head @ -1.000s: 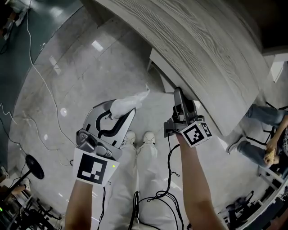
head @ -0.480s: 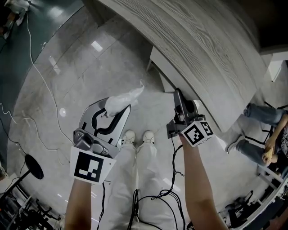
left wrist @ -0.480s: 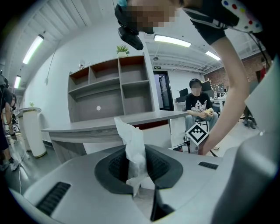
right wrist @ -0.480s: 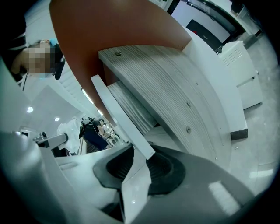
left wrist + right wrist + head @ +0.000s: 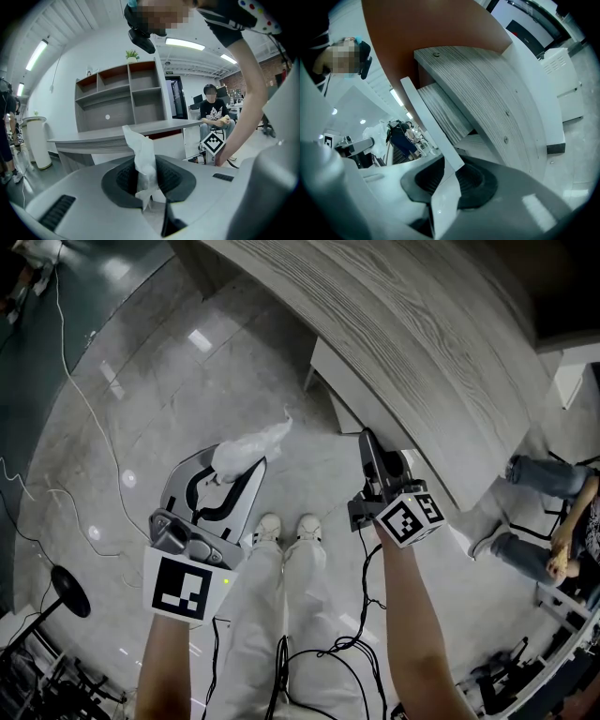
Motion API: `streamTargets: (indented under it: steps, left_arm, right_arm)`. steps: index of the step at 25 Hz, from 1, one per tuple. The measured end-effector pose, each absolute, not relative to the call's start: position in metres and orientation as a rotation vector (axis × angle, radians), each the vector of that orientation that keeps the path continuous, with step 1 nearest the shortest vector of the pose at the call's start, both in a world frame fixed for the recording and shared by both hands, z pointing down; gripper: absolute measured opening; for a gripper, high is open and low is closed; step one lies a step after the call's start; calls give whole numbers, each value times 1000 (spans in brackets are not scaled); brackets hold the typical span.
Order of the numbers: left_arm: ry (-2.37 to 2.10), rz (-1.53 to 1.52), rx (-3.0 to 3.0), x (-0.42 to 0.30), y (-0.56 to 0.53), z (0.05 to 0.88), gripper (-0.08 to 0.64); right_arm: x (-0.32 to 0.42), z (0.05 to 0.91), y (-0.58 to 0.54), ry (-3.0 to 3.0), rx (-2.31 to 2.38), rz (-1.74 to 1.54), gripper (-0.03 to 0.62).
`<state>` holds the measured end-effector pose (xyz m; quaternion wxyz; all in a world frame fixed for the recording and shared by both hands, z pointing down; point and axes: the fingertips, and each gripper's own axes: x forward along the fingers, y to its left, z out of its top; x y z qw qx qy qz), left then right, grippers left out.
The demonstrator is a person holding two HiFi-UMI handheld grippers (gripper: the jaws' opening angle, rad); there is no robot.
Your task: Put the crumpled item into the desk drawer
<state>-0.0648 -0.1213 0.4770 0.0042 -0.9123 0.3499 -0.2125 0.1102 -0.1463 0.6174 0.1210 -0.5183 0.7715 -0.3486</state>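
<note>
Left fingers [image 5: 125, 180] clamp the crumpled tissue [image 5: 143, 159] — right fingers [image 5: 477, 183] closing on the drawer front [image 5: 424, 112].

An open office: at one o'clock a grey wood-grain desk [image 5: 422, 343] over a polished floor [image 5: 141, 427]; wall shelving [image 5: 122, 93], ceiling strip lights [image 5: 185, 44], a seated person [image 5: 212, 112].

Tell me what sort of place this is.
Probably an open-plan office: a grey wood-grain desk, a wall shelving unit behind it, and a seated person further back.
</note>
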Motion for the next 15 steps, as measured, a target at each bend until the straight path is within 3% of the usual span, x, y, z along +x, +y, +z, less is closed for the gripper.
streamTargets:
  steps: [15]
  left_arm:
    - [1097,-664,-2852,-66,-120,477,63]
  right_arm:
    - [86,619,-124,2433,-1458,-1005,69]
